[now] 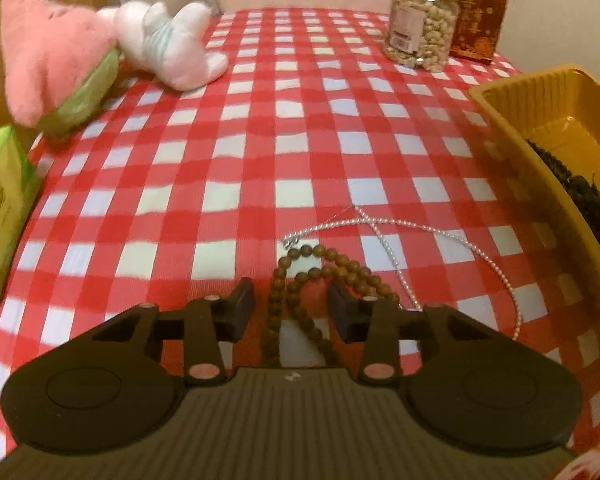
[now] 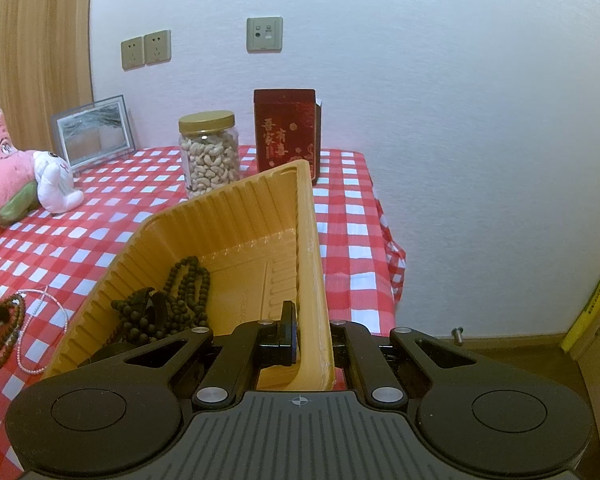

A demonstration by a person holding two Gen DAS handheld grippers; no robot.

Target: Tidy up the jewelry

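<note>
- Brown bead strand (image 1: 320, 280) lies on the checked worktop (image 1: 260, 140) between the left tool's (image 1: 292, 308) spread fingers.
- Right tool (image 2: 312, 336) clamps the yellow tray's (image 2: 236, 208) rim; dark beads (image 2: 168, 304) lie inside.

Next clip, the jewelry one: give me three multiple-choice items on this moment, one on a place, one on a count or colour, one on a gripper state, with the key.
1. Where are the dark beads?
A. inside the yellow tray
B. on the cloth by the jar
C. on top of the red box

2. How many strands lie on the checked cloth, outside the tray?
A. none
B. two
C. five

3. What is the right gripper doing?
A. hanging open above the table
B. shut on the tray's rim
C. shut on the plush toy

Key:
1 A, the dark beads lie on the tray floor.
2 B, a brown bead strand and a pearl strand lie there, the brown one between the open jaws of the left gripper.
3 B, its jaws straddle the tray's wall.
</note>
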